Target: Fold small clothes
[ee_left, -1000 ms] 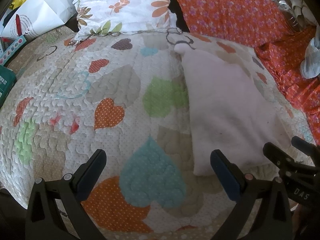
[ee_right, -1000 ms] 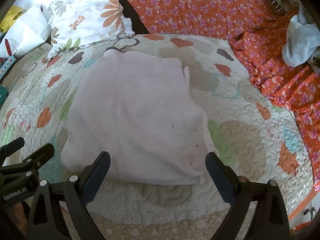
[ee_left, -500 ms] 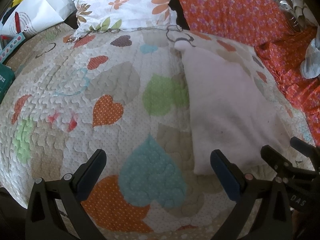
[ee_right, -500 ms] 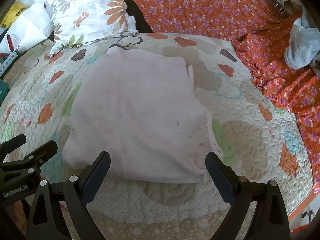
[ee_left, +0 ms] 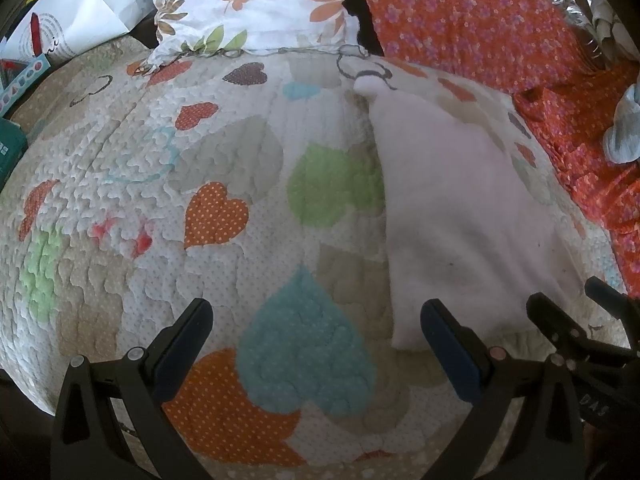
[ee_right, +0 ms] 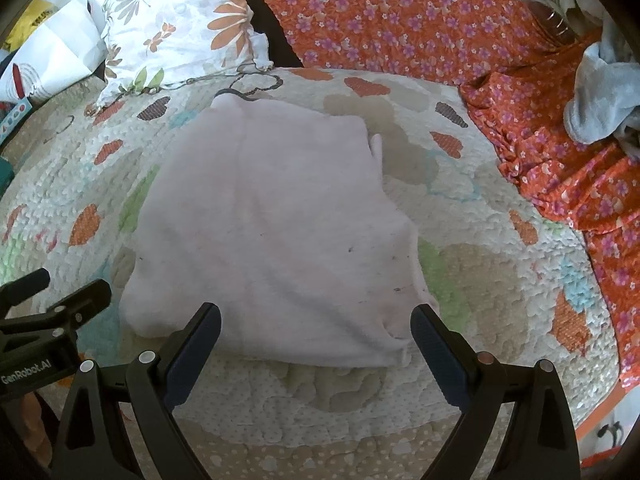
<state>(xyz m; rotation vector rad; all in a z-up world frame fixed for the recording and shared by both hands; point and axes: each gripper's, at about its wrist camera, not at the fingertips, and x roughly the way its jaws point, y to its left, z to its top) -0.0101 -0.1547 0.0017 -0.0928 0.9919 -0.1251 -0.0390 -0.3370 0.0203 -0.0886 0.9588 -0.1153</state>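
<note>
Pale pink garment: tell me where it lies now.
The pale pink garment lies flat on the heart-patterned quilt, centred ahead of the right gripper, right of the left gripper, below the floral pillow.

Garment on the quilt, pillow and sheet at the far edge

The folded garment [ee_right: 272, 236] lies flat on the quilt [ee_right: 500, 280], toward its near edge. The pillow [ee_right: 180, 28] rests at the quilt's far left corner, the sheet [ee_right: 400, 20] along its far and right edges, a crumpled cloth [ee_right: 600, 96] on the sheet at the right.
</note>
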